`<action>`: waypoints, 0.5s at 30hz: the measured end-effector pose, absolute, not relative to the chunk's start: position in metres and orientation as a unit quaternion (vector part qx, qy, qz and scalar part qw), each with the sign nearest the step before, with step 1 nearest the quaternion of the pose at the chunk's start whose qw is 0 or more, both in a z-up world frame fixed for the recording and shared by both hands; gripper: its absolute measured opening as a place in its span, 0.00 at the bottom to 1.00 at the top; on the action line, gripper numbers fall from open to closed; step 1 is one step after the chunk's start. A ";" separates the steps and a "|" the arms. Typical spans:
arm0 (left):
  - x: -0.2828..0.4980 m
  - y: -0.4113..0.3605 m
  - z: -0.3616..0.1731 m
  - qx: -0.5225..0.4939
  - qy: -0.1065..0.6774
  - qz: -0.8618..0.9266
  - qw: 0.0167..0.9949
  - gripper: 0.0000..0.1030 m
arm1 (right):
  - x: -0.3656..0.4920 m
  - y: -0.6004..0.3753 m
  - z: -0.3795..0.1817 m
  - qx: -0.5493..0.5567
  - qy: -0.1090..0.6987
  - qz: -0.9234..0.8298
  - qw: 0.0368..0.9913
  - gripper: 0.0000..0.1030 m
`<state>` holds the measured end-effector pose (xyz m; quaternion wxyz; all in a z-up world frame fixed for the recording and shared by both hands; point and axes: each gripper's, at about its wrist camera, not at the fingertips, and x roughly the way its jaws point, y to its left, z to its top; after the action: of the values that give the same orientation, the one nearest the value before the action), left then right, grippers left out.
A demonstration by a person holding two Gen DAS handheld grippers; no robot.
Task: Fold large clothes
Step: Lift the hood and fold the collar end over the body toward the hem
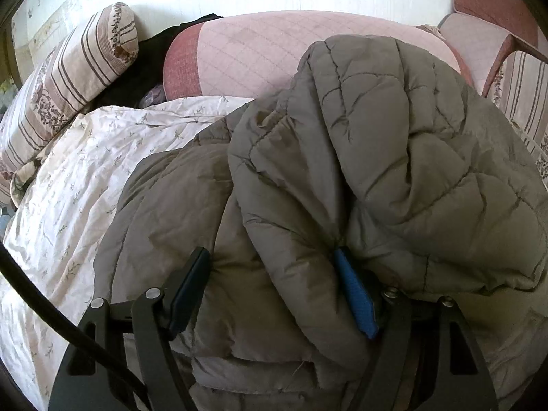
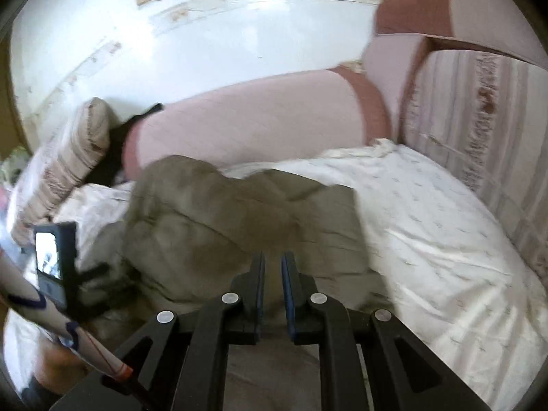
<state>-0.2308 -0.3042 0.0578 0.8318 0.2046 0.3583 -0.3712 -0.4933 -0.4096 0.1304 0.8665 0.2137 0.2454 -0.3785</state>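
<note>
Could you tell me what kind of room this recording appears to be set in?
Most likely a bedroom: a white floral bedsheet covers a bed, a striped pillow lies at one end, and a pink padded headboard runs behind.

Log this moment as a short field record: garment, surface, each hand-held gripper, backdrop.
garment: grey quilted jacket, bunched in thick folds
surface: white floral sheet on the bed
left hand-held gripper: jaws wide, a thick fold of the jacket bulging between them
right hand-held gripper: jaws almost closed, nothing visibly held, jacket just ahead
backdrop: pink quilted cushion, striped pillow
view quality: right wrist view blurred
</note>
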 end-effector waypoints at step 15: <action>-0.241 -0.285 0.101 0.130 0.318 -0.436 0.832 0.72 | -0.429 -0.470 0.032 0.305 0.330 -0.313 0.837 0.12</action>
<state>-0.2407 -0.2853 0.1007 0.8316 0.1297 0.3182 -0.4362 -0.4287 -0.4699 0.0321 0.8368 0.3046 0.3304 -0.3127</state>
